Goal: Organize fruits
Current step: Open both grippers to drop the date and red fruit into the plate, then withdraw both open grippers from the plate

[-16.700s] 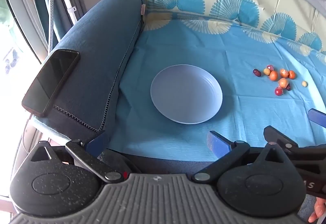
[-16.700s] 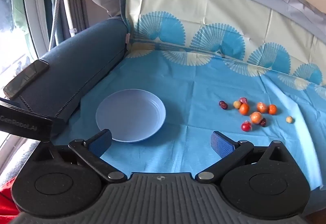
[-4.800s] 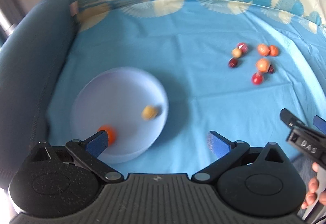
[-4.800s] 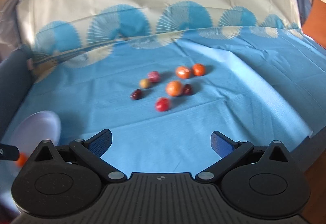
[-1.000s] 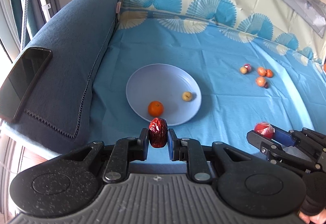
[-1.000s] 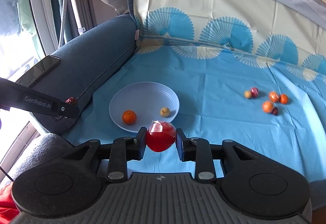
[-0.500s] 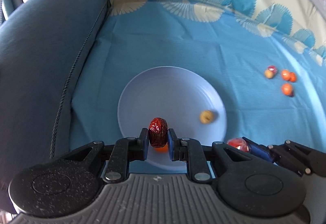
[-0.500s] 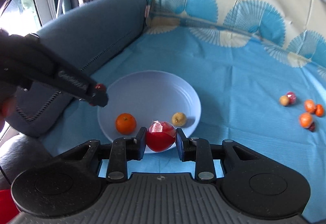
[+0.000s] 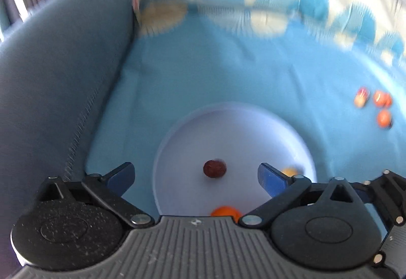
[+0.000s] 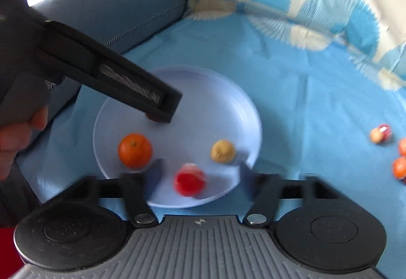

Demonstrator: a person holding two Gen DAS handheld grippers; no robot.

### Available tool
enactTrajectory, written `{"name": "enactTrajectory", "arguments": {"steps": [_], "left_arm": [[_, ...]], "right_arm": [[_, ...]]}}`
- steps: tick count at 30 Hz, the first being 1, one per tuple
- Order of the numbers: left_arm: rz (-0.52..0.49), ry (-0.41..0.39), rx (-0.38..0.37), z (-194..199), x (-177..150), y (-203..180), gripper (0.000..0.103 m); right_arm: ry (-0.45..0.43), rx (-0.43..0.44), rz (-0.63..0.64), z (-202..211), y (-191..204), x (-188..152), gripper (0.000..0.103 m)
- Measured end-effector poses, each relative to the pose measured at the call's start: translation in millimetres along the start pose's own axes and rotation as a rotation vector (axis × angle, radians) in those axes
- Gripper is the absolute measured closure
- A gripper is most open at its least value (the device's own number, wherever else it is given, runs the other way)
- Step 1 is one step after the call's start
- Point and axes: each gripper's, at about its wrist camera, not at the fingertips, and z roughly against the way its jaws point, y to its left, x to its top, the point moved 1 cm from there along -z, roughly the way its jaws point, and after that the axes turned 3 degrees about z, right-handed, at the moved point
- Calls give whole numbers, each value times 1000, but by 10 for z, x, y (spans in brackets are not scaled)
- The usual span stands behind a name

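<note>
Both grippers are held over the pale blue plate (image 10: 236, 101), and both sets of jaws have just been opening. The left gripper (image 9: 195, 175) is spread wide with nothing pressed between its pads; the dark red date (image 9: 214, 168) is seen lying free on the plate floor, midway between the 2 blue pads (image 9: 121, 175). The right gripper (image 10: 196, 175) is also spread, and the red fruit (image 10: 189, 179) is blurred between its pads without being pinched, so it is judged to be dropping or rolling onto the near part of the plate.

An orange (image 10: 135, 150) and a small yellow fruit (image 10: 222, 151) are already resting in the plate, to the left and right of the red fruit.

The remaining fruits (image 10: 380, 134) are clustered on the blue cloth (image 10: 304, 106), well apart from the plate and to its right. That cluster lies on the right gripper's side, so the right hand is judged the nearer one for the next pick, and a sideways travel to the right is called for, with the jaws kept spread
</note>
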Motion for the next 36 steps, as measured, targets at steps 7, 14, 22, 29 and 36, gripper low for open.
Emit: {"name": "enactTrajectory", "arguments": {"steps": [7, 14, 22, 29, 36], "left_arm": [[38, 42, 53, 704, -371, 227, 0], [204, 130, 113, 1346, -980, 220, 0], [103, 10, 104, 1928, -1171, -1, 0], [38, -35, 95, 2173, -1261, -283, 0], [35, -72, 107, 2298, -1288, -352, 0]], "right_arm": [[12, 26, -80, 710, -43, -206, 4], [17, 17, -175, 1357, 57, -452, 1], [-147, -30, -137, 1980, 202, -561, 1], [-223, -52, -128, 2313, 185, -670, 1], [-264, -58, -123, 2483, 202, -726, 1]]}}
